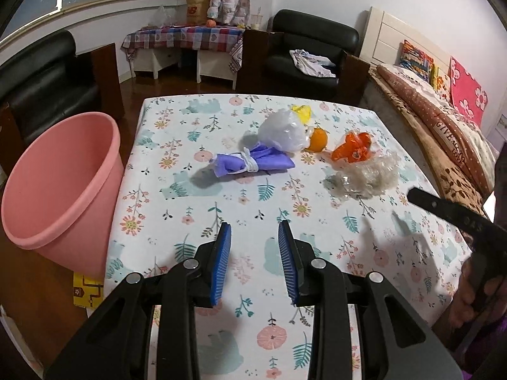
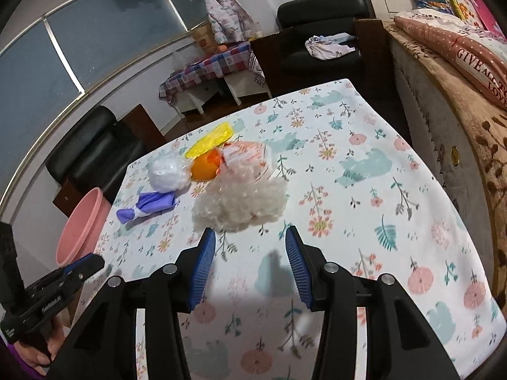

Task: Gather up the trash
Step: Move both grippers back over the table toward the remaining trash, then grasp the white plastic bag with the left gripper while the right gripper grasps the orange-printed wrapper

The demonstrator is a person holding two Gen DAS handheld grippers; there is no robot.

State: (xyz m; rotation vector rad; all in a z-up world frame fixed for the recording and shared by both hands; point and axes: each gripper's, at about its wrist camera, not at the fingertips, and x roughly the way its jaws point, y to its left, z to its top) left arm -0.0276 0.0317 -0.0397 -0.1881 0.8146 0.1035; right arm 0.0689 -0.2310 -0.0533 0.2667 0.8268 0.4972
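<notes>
Hovering both grippers over the floral desk (image 1: 177, 190): our left gripper (image 1: 254, 232) has fingers apart, nothing between them. Right gripper (image 2: 250, 242) likewise spread and empty, just short of the crumpled clear plastic (image 2: 240, 204). Trash sits mid-desk (all loose): purple tied bundle (image 1: 253, 163), white bag (image 1: 283, 131), orange (image 1: 317, 139), orange wrapper (image 1: 353, 150), yellow scrap (image 2: 210, 142). Pink bin (image 1: 60, 190) stands beside the desk's left edge.

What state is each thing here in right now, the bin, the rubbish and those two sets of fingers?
Pink bin: upright beside the table, looks empty.
Purple bundle: tied, lying on the tablecloth.
White bag: crumpled, on the table.
Orange: whole, on the table.
Clear wrap: crumpled, just ahead of the right gripper.
Left gripper: fingers open, empty.
Right gripper: fingers open, empty.
</notes>
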